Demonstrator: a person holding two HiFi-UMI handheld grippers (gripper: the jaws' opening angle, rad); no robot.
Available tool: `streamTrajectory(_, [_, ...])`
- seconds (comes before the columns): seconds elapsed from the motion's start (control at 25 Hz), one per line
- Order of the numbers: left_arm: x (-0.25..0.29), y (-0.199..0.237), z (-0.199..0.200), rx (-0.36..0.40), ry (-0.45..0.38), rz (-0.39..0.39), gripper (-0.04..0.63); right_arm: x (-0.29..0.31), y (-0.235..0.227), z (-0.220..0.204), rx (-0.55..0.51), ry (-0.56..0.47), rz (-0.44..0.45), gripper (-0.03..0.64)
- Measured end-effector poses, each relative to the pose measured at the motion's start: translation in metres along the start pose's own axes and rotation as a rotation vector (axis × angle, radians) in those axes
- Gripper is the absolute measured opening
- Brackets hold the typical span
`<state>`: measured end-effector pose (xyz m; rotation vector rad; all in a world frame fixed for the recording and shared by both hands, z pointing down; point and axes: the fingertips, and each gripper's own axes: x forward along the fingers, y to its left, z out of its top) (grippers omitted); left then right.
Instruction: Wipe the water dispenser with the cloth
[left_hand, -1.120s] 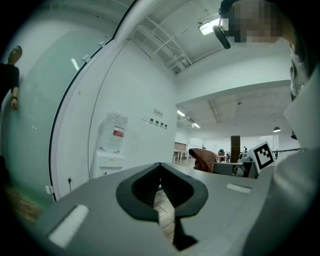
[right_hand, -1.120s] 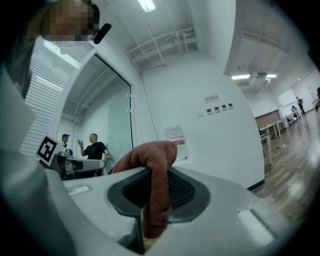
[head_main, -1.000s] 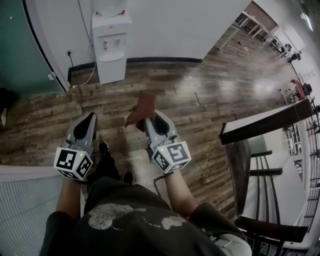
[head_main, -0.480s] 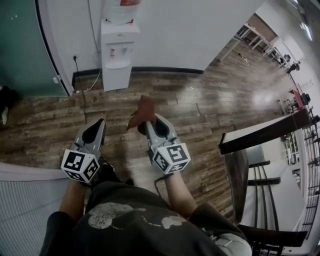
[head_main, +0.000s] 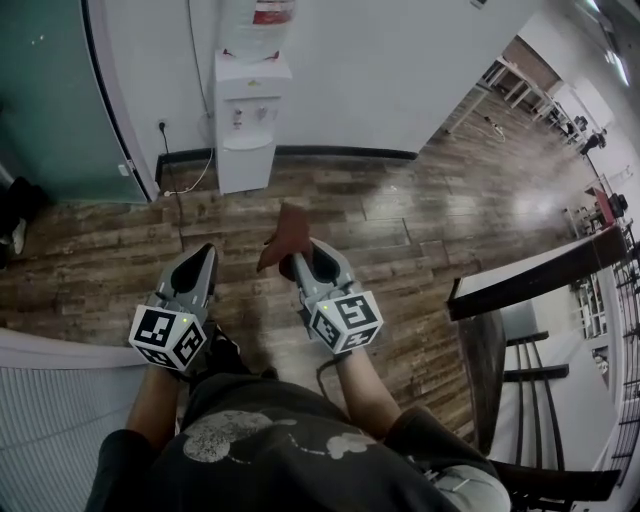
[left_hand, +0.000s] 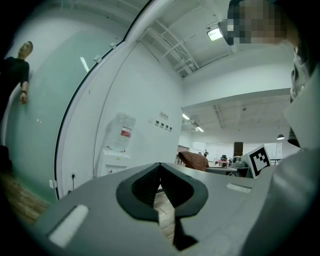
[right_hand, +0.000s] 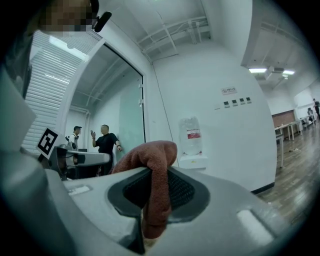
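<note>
Holding the cloth (head_main: 286, 230) in my right gripper (head_main: 297, 257): the jaws are clamped on a fold of the brown fabric, which bunches up above the fingertips and hangs down between the black pads (right_hand: 182, 190). My left gripper (head_main: 204, 254) carries nothing; in the left gripper view its pads (left_hand: 144, 184) meet at the tips, with only a thin slit nearer the camera where floor shows through. Both grippers are held out in front of me at about the same height, side by side, apart from each other. The water dispenser (head_main: 246, 120) is white, stands against the white wall ahead and slightly to my left, and has an upturned bottle (head_main: 260, 25) with a red label on top. It is well apart from both grippers, with wood plank floor (head_main: 400, 215) between. The cloth touches nothing but the right jaws. A dark table (head_main: 530, 268) and a chair are off to my right; a greenish glass partition (head_main: 45, 100) is at far left.
</note>
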<state>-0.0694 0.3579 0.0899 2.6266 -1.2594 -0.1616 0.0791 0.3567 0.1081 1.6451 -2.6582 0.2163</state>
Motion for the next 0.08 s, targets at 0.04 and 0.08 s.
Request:
streamTrajectory(0.04, [-0.0002,0.0009,0.0016,-0.002,-0.003,0.001,0.020,0.0023,0.0026,-0.0023,0.005,0.009,0.007,0.057])
streamTrajectory(0.08, [-0.0003,0.0018,0.0035,-0.004,-0.007,0.001,0.020,0.0047,0.0051,-0.0045,0.011,0.017,0.013,0.057])
